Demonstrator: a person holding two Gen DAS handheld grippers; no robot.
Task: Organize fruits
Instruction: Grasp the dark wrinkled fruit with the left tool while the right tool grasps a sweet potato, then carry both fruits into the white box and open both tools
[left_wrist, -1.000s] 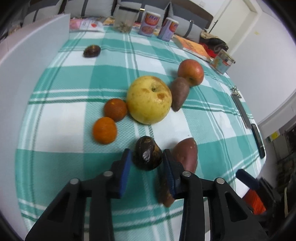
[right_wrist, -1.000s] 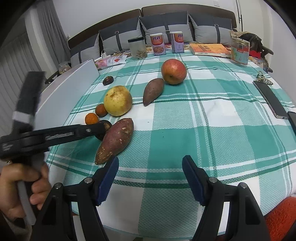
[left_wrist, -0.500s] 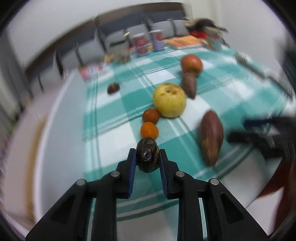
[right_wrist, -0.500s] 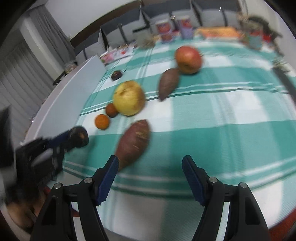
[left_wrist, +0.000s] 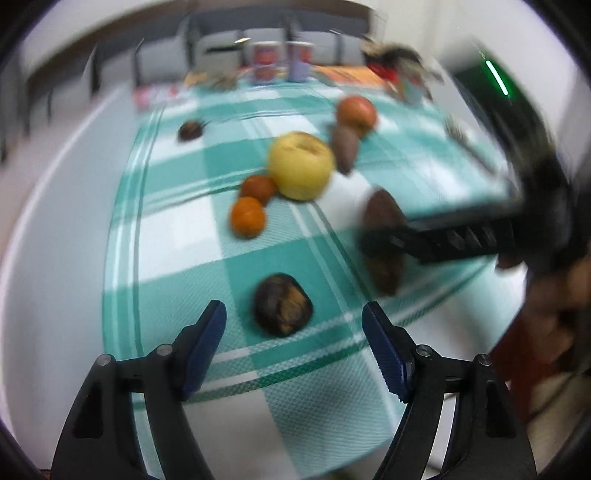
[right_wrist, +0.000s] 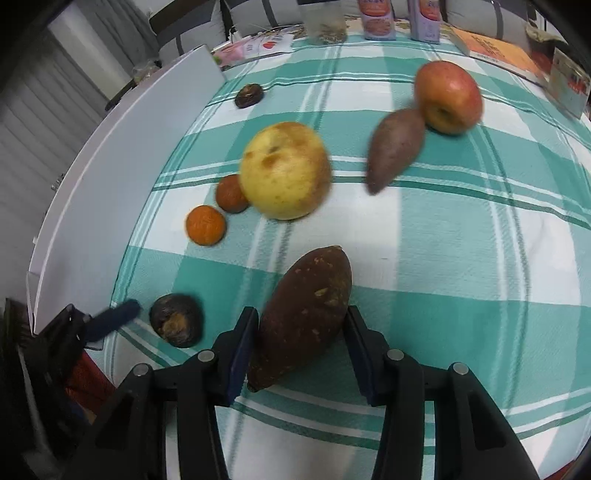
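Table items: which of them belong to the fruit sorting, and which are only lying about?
For the job: yellow apple, red apple, two oranges, two dark fruits, large sweet potato, small sweet potato.

Lying about: two cans, jar, book.

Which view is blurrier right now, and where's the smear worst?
Left wrist: heavy motion blur, worst on the far cans and the right gripper crossing; dark fruit fairly readable. Right wrist: sharper, sweet potato clear, slight smear on the apple.
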